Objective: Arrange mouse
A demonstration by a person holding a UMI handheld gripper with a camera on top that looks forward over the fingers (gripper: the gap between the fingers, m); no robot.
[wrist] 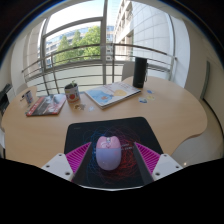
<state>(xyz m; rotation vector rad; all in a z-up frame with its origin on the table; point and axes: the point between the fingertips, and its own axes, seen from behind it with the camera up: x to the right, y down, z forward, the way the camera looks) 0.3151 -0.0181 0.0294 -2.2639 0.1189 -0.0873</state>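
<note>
No writing was legible on any item. The gripper (108,160) was spread, the white mouse (108,152) sitting between its fingers on a dark mouse mat (108,130) with gaps either side. Beyond lay a round wooden table (170,110) holding a can (72,95), magazines (110,95) and a black speaker (139,71), before large windows (80,40).

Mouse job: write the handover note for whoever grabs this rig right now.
Tool: open, its pink-padded fingers on either side of the white computer mouse, a gap showing at each side.
Mouse: resting on the dark rectangular mouse pad on the round wooden table.
Done: tool lined up around the mouse.
Left: close on it, then arrange it.
</note>
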